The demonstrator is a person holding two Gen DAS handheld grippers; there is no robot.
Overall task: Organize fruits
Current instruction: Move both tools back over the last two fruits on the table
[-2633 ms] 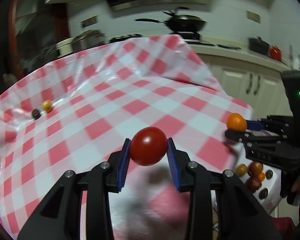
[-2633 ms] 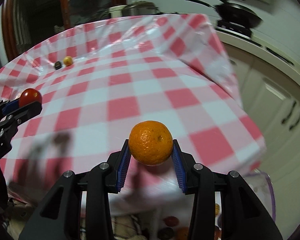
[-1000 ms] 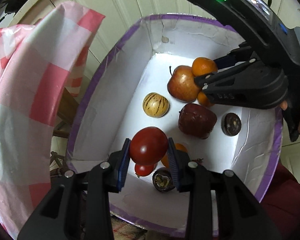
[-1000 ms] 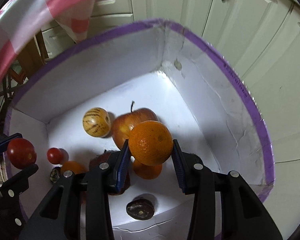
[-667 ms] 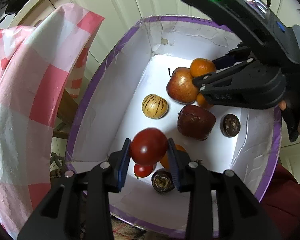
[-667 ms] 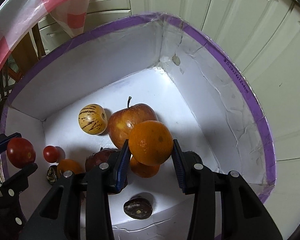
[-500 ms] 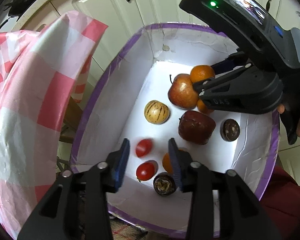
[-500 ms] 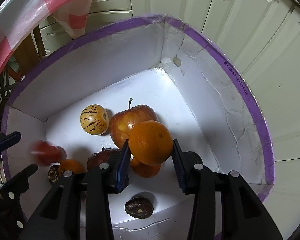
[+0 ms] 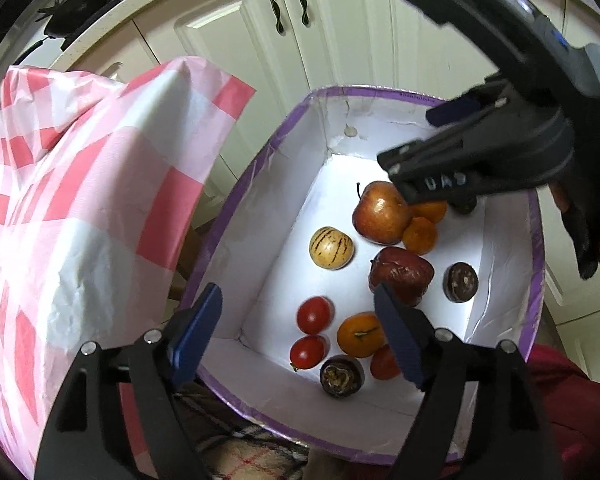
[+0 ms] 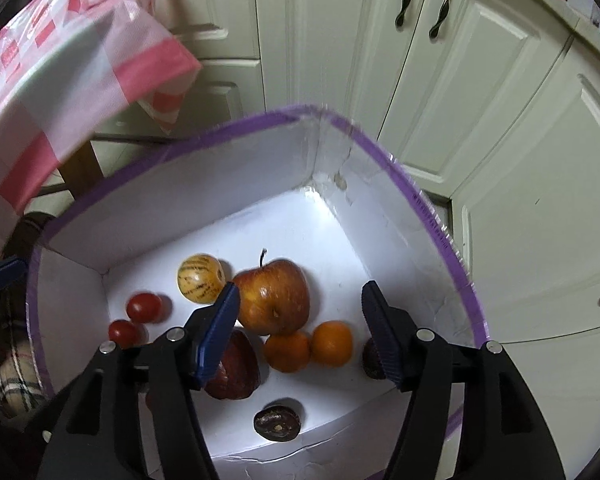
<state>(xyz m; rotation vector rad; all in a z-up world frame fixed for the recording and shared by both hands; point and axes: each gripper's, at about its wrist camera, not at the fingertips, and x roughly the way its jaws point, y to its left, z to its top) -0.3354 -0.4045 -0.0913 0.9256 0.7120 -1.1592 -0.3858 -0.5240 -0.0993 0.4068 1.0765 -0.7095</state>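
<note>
I read both claws as spread and empty over the box (image 10: 440, 216): left gripper (image 9: 300, 326) and right gripper (image 10: 300, 320), ribbed blue pads apart. The box is white card with a purple rim, holding a glossy apple (image 10: 274, 302), a striped yellow melon (image 10: 200, 278), two smooth tomatoes (image 9: 314, 314), small oranges (image 10: 331, 343) and wrinkled dark fruit (image 9: 402, 274), possibly passion fruit. A checked plastic cloth (image 9: 80, 208) hangs just beside it.

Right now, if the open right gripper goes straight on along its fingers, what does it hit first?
Probably the red-yellow apple on the floor of the purple-rimmed white box; right gripper points into it, fingers empty. Depth unclear.
</note>
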